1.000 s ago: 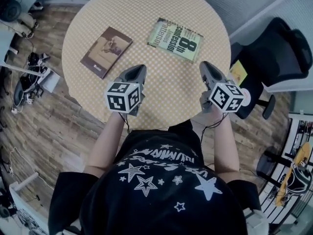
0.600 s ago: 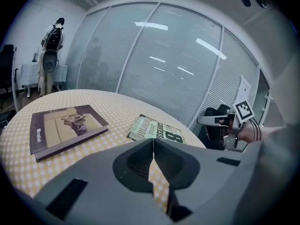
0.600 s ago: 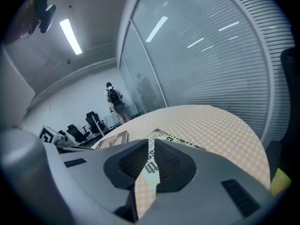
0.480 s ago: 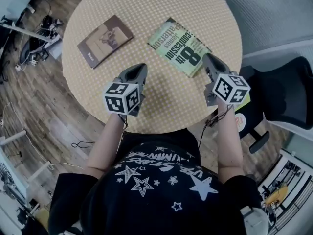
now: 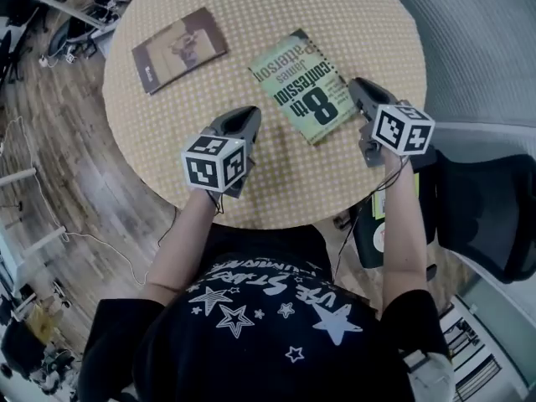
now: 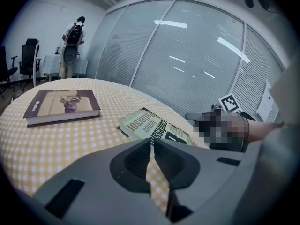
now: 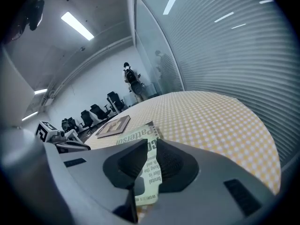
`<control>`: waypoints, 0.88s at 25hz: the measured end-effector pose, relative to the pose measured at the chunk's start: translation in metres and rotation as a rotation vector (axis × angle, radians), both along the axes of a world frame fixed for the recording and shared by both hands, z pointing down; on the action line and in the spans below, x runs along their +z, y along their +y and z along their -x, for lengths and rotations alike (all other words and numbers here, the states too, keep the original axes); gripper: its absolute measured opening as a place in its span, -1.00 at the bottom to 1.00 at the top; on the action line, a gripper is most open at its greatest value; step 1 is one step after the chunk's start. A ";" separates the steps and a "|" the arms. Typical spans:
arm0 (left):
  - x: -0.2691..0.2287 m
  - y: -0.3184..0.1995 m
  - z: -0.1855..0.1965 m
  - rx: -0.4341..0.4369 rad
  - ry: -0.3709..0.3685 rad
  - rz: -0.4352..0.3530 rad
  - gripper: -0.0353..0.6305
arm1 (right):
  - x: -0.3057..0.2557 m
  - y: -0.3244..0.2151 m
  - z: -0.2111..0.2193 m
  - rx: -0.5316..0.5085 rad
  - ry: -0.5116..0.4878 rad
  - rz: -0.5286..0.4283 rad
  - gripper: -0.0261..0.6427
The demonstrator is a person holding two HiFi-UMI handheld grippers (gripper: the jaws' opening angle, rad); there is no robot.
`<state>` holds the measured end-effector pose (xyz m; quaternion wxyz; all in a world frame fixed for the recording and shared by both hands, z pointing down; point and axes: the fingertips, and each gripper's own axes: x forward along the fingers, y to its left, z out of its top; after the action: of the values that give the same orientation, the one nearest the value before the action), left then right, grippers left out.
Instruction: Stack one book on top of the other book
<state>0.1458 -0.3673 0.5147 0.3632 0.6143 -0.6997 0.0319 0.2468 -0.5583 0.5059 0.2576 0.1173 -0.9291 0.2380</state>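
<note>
The round desk (image 5: 368, 23) wears a yellow checked cloth, matt and finely patterned. The green book (image 5: 303, 86) has a paper cover with a slight sheen; the brown book (image 5: 177, 48) looks duller. The left gripper (image 5: 249, 114) and right gripper (image 5: 356, 86) are smooth, matt grey plastic. The floor (image 5: 75, 166) is worn wood planks
</note>
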 end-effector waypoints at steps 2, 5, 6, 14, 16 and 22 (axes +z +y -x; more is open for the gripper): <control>0.004 -0.004 -0.009 -0.002 0.009 0.012 -0.85 | 0.011 -0.005 0.005 -0.050 0.024 0.027 -0.78; 0.007 -0.013 -0.020 0.016 0.005 0.024 -0.84 | 0.020 -0.006 0.016 -0.129 0.048 0.070 -0.58; 0.008 -0.016 -0.024 0.022 0.009 0.027 -0.74 | 0.022 -0.005 0.020 -0.157 0.053 0.087 -0.51; 0.046 -0.031 -0.035 -0.043 0.108 0.143 -0.17 | 0.059 -0.005 0.034 -0.305 0.161 0.138 -0.35; 0.055 -0.036 -0.039 -0.049 0.157 0.160 -0.09 | 0.067 -0.003 0.036 -0.341 0.182 0.158 -0.34; 0.067 -0.056 -0.039 -0.059 0.213 0.146 -0.06 | 0.082 0.005 0.041 -0.430 0.207 0.207 -0.33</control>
<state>0.1846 -0.4228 0.5814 0.4803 0.5651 -0.6708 0.0066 0.2057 -0.5537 0.5878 0.4068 -0.0863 -0.8720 0.2582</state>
